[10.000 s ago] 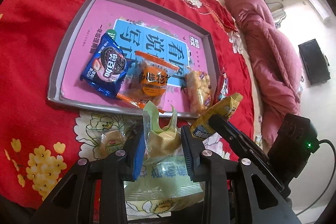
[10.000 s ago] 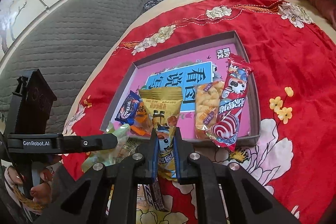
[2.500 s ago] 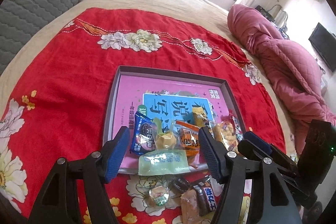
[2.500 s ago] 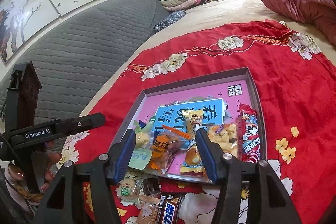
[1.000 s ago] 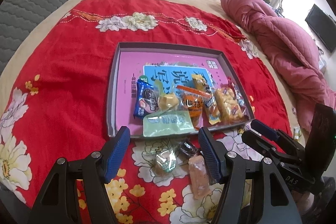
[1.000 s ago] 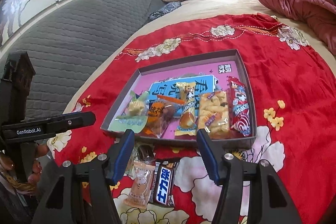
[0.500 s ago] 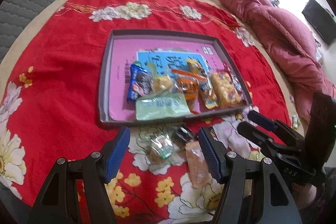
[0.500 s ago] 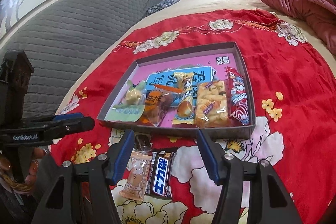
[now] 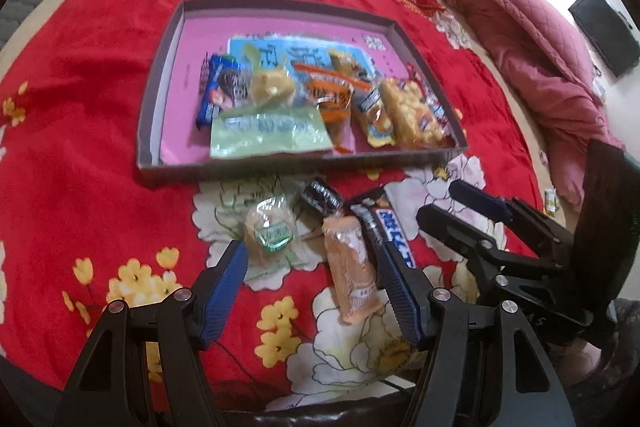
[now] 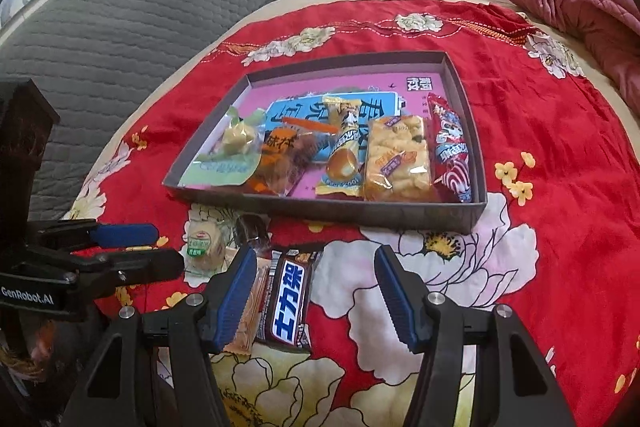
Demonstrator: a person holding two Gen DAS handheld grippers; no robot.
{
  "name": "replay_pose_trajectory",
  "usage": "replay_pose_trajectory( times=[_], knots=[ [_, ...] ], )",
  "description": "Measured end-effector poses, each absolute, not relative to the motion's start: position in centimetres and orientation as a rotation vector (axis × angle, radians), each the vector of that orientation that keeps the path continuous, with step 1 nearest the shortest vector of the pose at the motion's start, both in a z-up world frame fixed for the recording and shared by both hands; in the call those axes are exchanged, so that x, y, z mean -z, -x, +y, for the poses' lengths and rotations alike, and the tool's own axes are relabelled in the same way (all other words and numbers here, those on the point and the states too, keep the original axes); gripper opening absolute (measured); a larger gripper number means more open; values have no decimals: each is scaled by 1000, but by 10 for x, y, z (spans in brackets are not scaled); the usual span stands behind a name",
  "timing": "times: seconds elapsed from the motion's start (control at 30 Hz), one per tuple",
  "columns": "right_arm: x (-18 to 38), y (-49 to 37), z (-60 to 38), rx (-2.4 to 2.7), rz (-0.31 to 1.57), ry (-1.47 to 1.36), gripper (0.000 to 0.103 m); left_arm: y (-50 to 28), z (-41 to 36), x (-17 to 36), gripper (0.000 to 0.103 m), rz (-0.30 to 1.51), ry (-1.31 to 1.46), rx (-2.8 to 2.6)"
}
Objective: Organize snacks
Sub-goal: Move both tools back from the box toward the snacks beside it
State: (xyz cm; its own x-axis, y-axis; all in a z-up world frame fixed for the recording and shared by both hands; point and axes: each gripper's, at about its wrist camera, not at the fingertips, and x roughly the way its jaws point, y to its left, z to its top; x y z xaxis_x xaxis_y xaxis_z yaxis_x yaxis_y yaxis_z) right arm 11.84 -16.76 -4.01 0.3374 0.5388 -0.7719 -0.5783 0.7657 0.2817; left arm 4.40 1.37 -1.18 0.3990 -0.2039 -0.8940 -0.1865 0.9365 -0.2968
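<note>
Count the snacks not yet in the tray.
4, all on the red cloth before the tray: round green-label cake, small dark packet, orange bar, Snickers bar. More may be hidden under the fingers.

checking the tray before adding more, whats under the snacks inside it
The tray floor shows a pink printed sheet with a blue panel of Chinese characters. The snack packets cover its near half, so anything printed there is hidden.
</note>
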Motion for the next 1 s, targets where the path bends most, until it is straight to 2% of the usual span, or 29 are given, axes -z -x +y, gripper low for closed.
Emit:
replay_pose_trajectory(
  times=[1.0],
  knots=[
    [69, -104, -148, -755, 1084, 187, 61, -54, 28, 37, 69, 1216, 401, -85]
  ],
)
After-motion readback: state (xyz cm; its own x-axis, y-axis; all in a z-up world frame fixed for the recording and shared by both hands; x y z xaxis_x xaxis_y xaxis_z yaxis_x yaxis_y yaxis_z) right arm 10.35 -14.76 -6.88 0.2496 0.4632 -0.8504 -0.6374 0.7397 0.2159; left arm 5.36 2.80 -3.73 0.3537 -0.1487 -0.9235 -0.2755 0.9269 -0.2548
